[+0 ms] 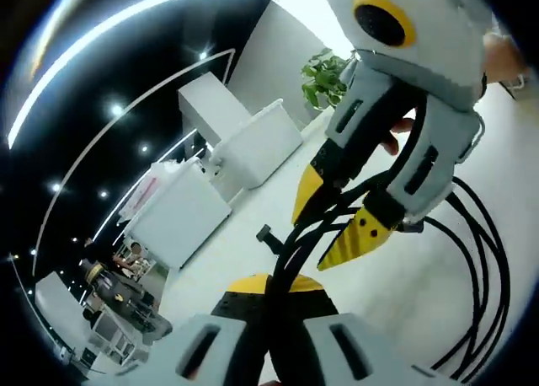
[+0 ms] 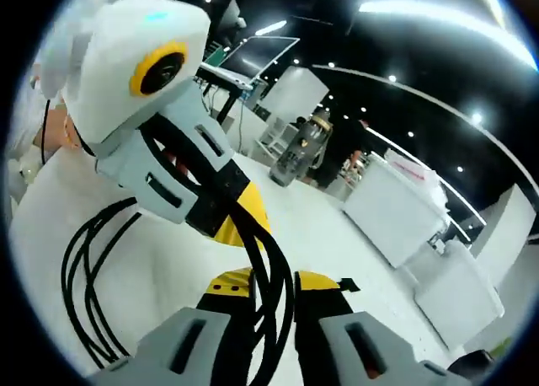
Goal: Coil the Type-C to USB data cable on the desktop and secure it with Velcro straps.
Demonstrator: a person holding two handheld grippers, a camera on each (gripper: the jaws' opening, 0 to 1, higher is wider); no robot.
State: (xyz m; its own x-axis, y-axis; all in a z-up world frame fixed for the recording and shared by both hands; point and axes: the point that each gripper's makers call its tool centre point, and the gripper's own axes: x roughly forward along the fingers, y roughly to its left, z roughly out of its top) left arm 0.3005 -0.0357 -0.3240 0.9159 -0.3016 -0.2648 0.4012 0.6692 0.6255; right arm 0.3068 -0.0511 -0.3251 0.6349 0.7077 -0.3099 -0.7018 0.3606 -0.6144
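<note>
Cable, black, thin, coiled in several loops [image 1: 476, 276], was held up off the white desktop [image 1: 404, 310] between both claws. In the left gripper view, the left gripper [image 1: 274, 318], grey body with yellow-and-black jaws, had its jaws closed on the bunched strands rising from the bottom edge. The right gripper [image 1: 349, 213] came in from the upper right, its yellow tips pinched together on the same bundle just above; the loops fanned out to the right of it. A short black tab [image 1: 268, 236] stuck out left of the bundle; couldn't tell if it was the strap or a plug.

In the right gripper view the same cable [image 2: 88, 268] ran up through the right gripper's [image 2: 274, 306] closed jaws into the left gripper [image 2: 227, 209], which was clamped on it too. Loops hung to the left over the desktop [image 2: 160, 276].

Background: white box-shaped counters [image 1: 253, 146], green potted plant [image 1: 324, 78], dark tinted water bottle [image 2: 296, 154] standing on the far side of the desktop, a few people well off in the hall.
</note>
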